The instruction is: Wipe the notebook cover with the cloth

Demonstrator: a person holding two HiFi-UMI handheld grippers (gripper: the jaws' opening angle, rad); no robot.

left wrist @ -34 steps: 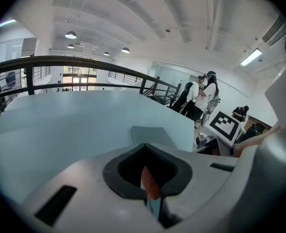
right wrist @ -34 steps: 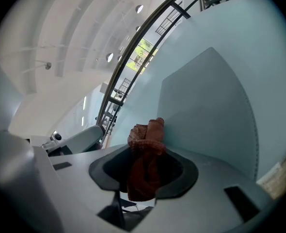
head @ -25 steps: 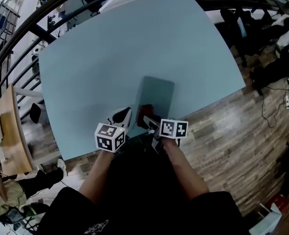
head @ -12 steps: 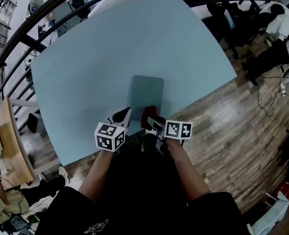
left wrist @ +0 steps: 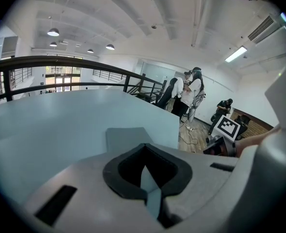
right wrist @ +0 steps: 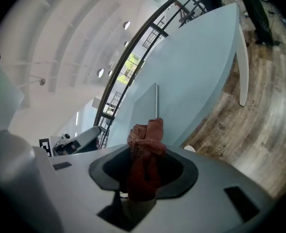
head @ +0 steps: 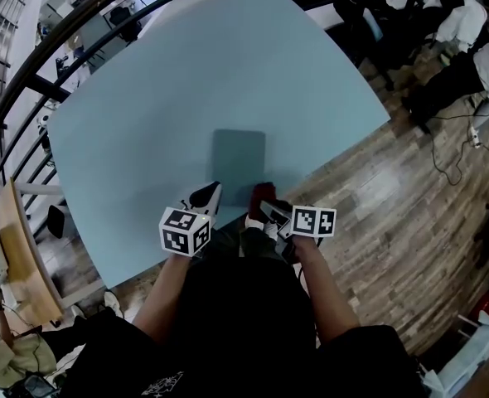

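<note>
Where the table (head: 145,98) ends, poised by the near corner of the notebook (head: 239,156) — cloth (head: 259,194) clamped in right gripper (head: 265,208).
Left gripper (head: 207,197) pinched closed, empty; open tabletop beyond notebook's far edge.

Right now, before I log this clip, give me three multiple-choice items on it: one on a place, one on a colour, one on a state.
1. Where does the notebook lie?
A. Flat on the table, ahead of both grippers
B. On the wooden floor
C. On a chair

2. What colour is the cloth?
A. White
B. Red
C. Yellow

3. What is the state of the right hand-held gripper?
A. Open and empty
B. Shut on the notebook
C. Shut on the cloth

Answers:
1. A, since the head view shows it flat on the light blue tabletop.
2. B, as the right gripper view shows bunched red fabric.
3. C, because the fabric sits clamped between its jaws.
</note>
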